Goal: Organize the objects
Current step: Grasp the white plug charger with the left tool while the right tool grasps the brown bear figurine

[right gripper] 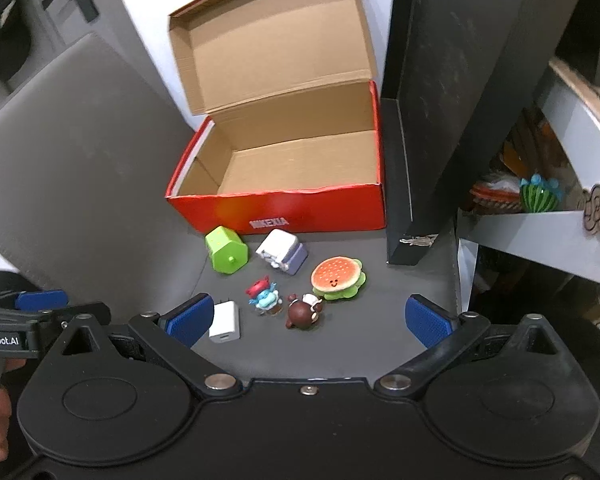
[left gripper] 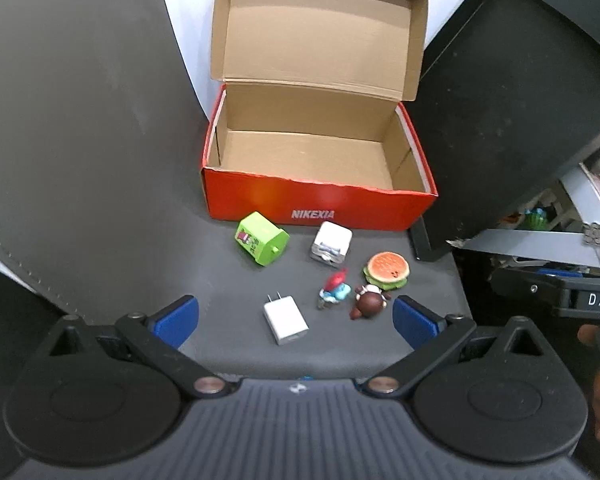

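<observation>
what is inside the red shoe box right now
Nothing shows inside the red shoe box: only bare cardboard floor and walls. The strip just behind its front wall is hidden in both views.

Box: red cardboard shoebox (right gripper: 300,208) sitting open, lid up, on the grey desk (right gripper: 372,340).
Toys: round burger toy (right gripper: 337,277), brown bear figure (right gripper: 303,312), white charger (right gripper: 225,322) lying before it.
Right tool (right gripper: 306,318): hovering, fingers spread.

The left tool (left gripper: 296,320) is showing a ribbed grey housing, two black round discs, black link arms with copper-coloured rivets, and blue textured pads (left gripper: 178,320). The right tool (right gripper: 308,318) is wearing an all-black housing with silver rivets, a small middle screw, and blue dotted pads (right gripper: 426,320).
</observation>
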Available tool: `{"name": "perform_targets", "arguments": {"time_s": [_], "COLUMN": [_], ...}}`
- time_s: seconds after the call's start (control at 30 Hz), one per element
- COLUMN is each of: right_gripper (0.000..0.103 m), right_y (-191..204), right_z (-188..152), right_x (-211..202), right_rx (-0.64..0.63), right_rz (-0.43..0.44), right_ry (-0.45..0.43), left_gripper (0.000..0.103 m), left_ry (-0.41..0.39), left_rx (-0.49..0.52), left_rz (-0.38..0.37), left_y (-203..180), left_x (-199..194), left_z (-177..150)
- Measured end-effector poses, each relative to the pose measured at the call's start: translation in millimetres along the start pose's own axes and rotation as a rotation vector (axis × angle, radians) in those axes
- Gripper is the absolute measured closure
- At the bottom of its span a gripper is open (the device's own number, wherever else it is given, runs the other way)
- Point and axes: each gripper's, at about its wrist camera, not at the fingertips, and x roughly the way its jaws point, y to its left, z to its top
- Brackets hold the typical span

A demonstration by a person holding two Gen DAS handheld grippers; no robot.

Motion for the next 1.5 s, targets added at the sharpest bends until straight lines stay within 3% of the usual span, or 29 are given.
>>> {"name": "perform_targets", "arguments": {"time_s": [0.23, 0.73, 0.87, 1.5], "right_gripper": [0.005, 0.014, 0.022, 0.035], "right_y": [-6, -35, -38, -47], "right_z": [3, -1, -5, -32], "right_x": [29, 82, 98, 151], "right_rx": [0.073, 0.358, 0.414, 0.558], "right_rz": [0.014, 0.025, 0.048, 0.096], "right_ry": [0.003, 0.019, 0.051, 0.172], "left_gripper": [0.001, 0.002, 0.003, 0.007], "left_ry": [0.036, 0.118, 0.166, 0.307], "left_rx": [-0.046, -0.15, -0.169, -0.224], "left_rz": [0.024, 0.056, 0.042, 0.066], "left_y": [6, 20, 23, 23], "left_x": [25, 80, 97, 161], "left_z": [10, 20, 21, 9]}}
